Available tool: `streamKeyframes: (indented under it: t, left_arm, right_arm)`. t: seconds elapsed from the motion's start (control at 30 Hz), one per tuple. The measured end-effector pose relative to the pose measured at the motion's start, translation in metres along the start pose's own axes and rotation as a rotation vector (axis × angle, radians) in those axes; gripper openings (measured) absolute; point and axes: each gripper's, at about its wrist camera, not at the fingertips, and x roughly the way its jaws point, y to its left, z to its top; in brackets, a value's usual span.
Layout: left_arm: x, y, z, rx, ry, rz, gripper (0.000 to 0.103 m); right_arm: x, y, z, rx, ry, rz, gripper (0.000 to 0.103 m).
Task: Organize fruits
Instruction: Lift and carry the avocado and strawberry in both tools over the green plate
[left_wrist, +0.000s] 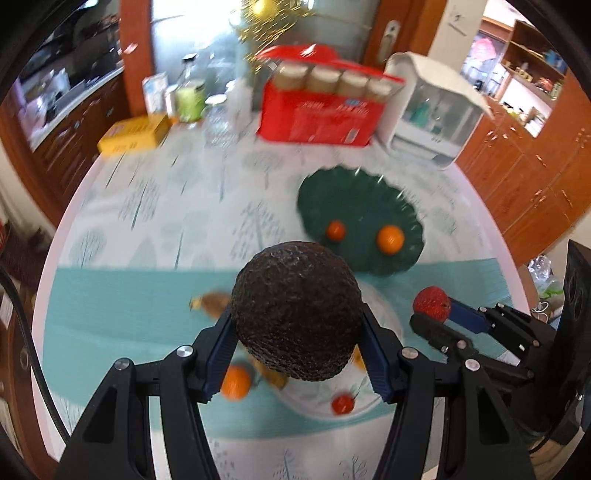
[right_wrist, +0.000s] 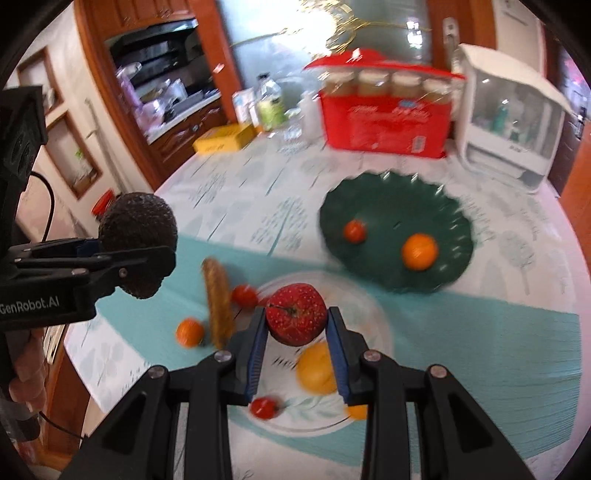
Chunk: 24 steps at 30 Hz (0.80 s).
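Observation:
My left gripper (left_wrist: 297, 332) is shut on a dark avocado (left_wrist: 297, 314) and holds it above the table; it also shows in the right wrist view (right_wrist: 138, 236) at the left. My right gripper (right_wrist: 297, 325) is shut on a red strawberry-like fruit (right_wrist: 296, 314), above a white plate (right_wrist: 369, 306); it shows in the left wrist view (left_wrist: 431, 303) too. A green scalloped plate (right_wrist: 443, 214) holds an orange (right_wrist: 419, 252) and a small red-orange fruit (right_wrist: 354, 230).
On the white plate lie a yellow-orange fruit (right_wrist: 317, 369) and a small red fruit (right_wrist: 264, 407). A brown oblong item (right_wrist: 218, 302), a small tomato (right_wrist: 244, 295) and an orange (right_wrist: 189, 332) lie on the teal mat. A red box (right_wrist: 384, 122), white appliance (right_wrist: 509, 122) and yellow box (right_wrist: 225, 138) stand behind.

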Motion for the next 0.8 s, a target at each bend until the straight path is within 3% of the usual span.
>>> streamKeyframes:
  t: [0.2,0.47,0.63,0.8]
  left_arm:
    - [0.009,-0.015,0.056,0.042,-0.011,-0.043,0.061]
    - [0.043,-0.036,0.119,0.103,-0.034,-0.042,0.061]
    - [0.084,-0.045,0.145,0.121,-0.001,-0.041,0.061]
    - [0.135,-0.047,0.151,0.118,0.058,-0.053,0.061]
  right_arm:
    - [-0.007,-0.036,0.046,0.04,-0.062,-0.078,0.032]
    - [0.005,-0.083,0.1,0.102,-0.12,-0.195,0.032]
    - [0.029,-0.106,0.115,0.153,-0.104,-0.232,0.032]
    - [0.063,-0.122,0.113,0.193,-0.045,-0.238,0.032]
